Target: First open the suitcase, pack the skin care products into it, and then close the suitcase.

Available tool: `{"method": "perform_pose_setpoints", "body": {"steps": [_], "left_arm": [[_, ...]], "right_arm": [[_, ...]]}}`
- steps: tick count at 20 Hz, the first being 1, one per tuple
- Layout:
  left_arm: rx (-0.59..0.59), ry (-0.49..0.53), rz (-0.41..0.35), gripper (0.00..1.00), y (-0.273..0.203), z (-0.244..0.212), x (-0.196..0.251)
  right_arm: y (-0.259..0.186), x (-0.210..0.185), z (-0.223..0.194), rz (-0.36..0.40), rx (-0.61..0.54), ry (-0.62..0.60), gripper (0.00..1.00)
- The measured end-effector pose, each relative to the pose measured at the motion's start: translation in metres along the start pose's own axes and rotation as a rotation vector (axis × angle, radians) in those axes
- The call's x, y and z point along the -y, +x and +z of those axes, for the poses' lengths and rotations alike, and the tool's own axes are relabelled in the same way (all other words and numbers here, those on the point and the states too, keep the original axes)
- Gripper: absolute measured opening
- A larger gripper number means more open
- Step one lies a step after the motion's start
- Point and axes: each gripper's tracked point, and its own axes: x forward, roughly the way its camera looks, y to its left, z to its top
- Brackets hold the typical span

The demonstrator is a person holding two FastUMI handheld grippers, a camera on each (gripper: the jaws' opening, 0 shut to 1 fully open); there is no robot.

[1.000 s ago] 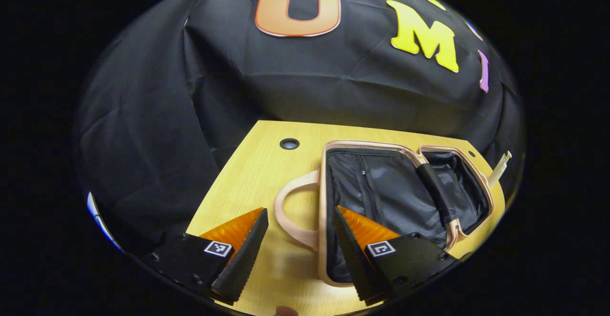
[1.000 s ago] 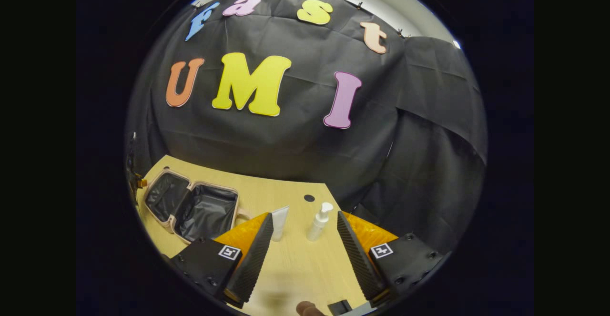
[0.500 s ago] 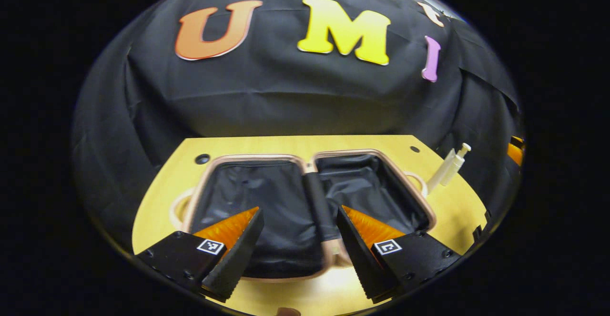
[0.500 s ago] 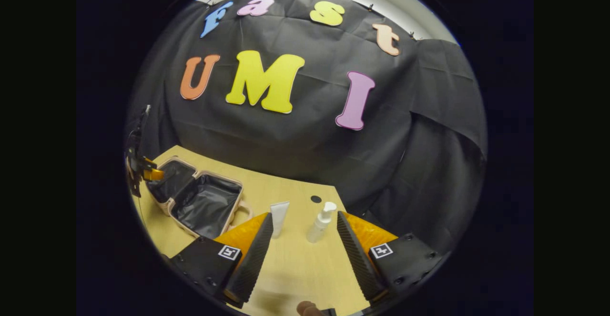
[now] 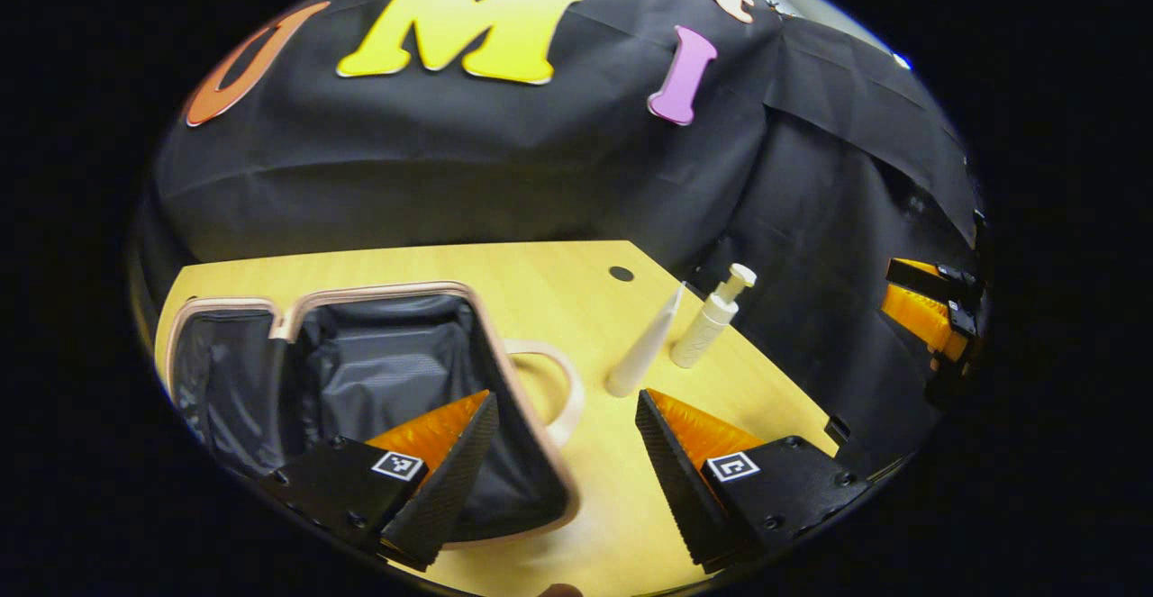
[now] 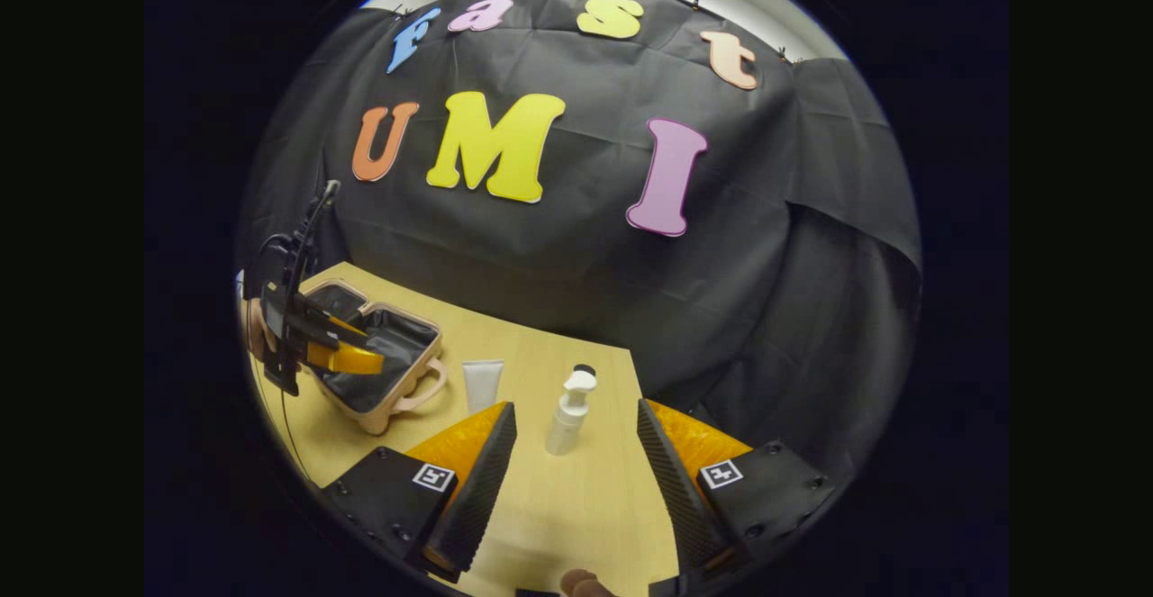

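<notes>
The left gripper [image 5: 563, 439] is hanging released, its fingers spread wide at the bottom of the left gripper view, gripping nothing. The right gripper [image 6: 576, 453] is likewise standing wide apart and empty at the bottom of the right gripper view. The suitcase [image 5: 360, 372] is lying open on the wooden table [image 5: 540, 291], lower left of the left gripper view, its dark lining showing. The tube [image 5: 644, 354] and the pump bottle [image 5: 712, 322] are standing side by side right of centre, near the suitcase handle.
</notes>
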Motion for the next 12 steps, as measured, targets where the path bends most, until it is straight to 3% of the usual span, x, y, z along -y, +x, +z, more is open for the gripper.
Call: {"method": "perform_pose_setpoints", "body": {"steps": [6, 12], "left_arm": [[-0.045, 0.041, -0.03, 0.98, 0.075, -0.004, 0.052], [-0.075, 0.082, 0.012, 0.94, 0.139, -0.01, 0.057]], "right_arm": [[0.029, 0.043, -0.035, 0.026, -0.064, 0.012, 0.8], [0.059, 0.07, -0.064, 0.05, -0.126, 0.014, 0.8]]}}
